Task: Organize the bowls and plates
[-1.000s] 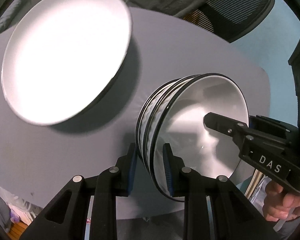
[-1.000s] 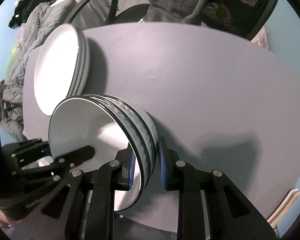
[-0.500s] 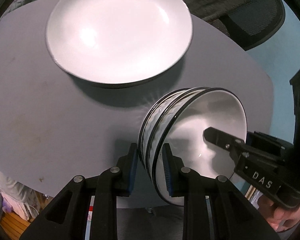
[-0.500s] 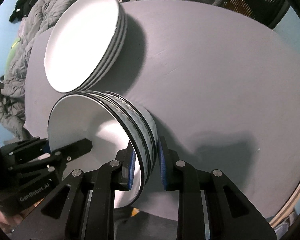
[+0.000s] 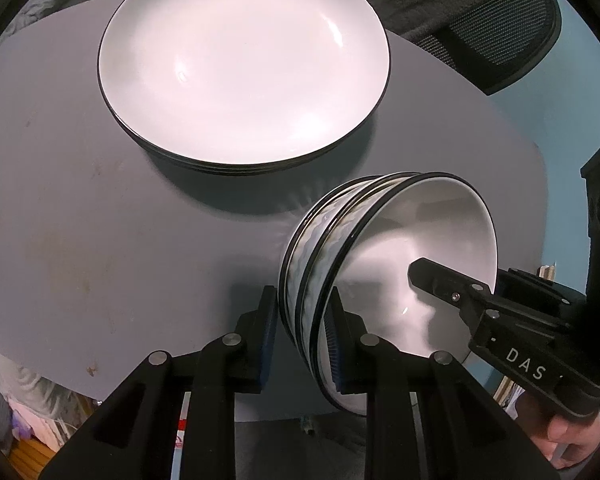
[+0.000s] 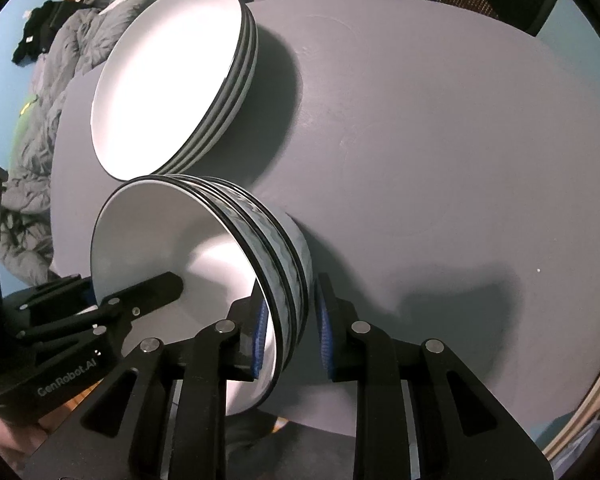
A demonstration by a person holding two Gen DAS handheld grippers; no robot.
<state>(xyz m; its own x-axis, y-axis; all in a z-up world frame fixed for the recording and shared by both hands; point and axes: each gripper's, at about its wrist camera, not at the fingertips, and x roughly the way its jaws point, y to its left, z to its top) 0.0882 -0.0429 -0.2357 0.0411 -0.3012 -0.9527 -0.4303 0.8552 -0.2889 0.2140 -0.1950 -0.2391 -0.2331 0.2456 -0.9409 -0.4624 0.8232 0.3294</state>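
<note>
Several nested bowls (image 5: 400, 240), white inside with black rims and wavy blue-grey sides, are held between both grippers near the front edge of the grey table (image 5: 80, 200). My left gripper (image 5: 302, 304) is shut on the stack's left rim, one finger inside and one outside. My right gripper (image 6: 290, 300) is shut on the opposite rim of the bowls (image 6: 172, 232). Each view shows the other gripper's inner finger (image 5: 440, 284) (image 6: 156, 286) in the top bowl. Behind the bowls, a stack of white black-rimmed plates (image 5: 244, 60) (image 6: 164, 80) lies on the table. Whether the bowls touch the table is unclear.
A dark mesh office chair (image 5: 480, 20) with a garment draped over it stands behind the table. Grey bedding (image 6: 32, 120) lies off the table's left side. The right part of the table (image 6: 440, 140) is bare. A person's hand (image 5: 568, 440) holds the right gripper.
Both grippers have carried the bowl stack across the table. The plates now sit centred behind it in the left wrist view and larger in the right wrist view. Both grips stay the same.
</note>
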